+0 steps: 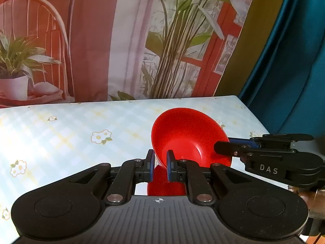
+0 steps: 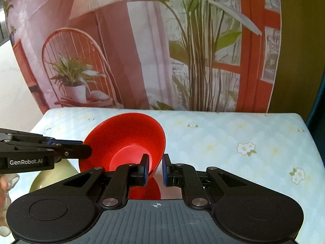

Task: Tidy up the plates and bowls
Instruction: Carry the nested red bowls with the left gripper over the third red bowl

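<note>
A red bowl (image 1: 182,136) is held tilted above the table (image 1: 61,134), its open mouth turned up and toward the far edge. It is carried by both grippers at once, gripped at opposite sides of its rim. In the left wrist view the left gripper (image 1: 160,164) is seen clamped on the bowl's near-left rim, the wall of the bowl pinched between the two blue-padded fingers (image 1: 150,163). In the same view the right gripper (image 1: 222,147) reaches in from the right side and is closed on the bowl's right rim.

In the right wrist view the bowl (image 2: 126,140) is seen with its paler flat bottom inside, and the right gripper (image 2: 155,167) is clamped on the rim nearest that camera, one finger inside the bowl and the other outside it. The left gripper (image 2: 86,149) enters from the left of that view and is closed on the opposite rim.

A pale yellow-green dish (image 2: 54,174) lies on the table below the left gripper, near the table's left edge; whether it is a plate or a bowl cannot be told. The table is covered by a light blue checked cloth printed with small white flowers. A printed backdrop (image 2: 142,50) showing a chair, potted plants and a red window frame stands behind the far edge. A dark teal curtain (image 1: 294,61) hangs past the far right corner.
</note>
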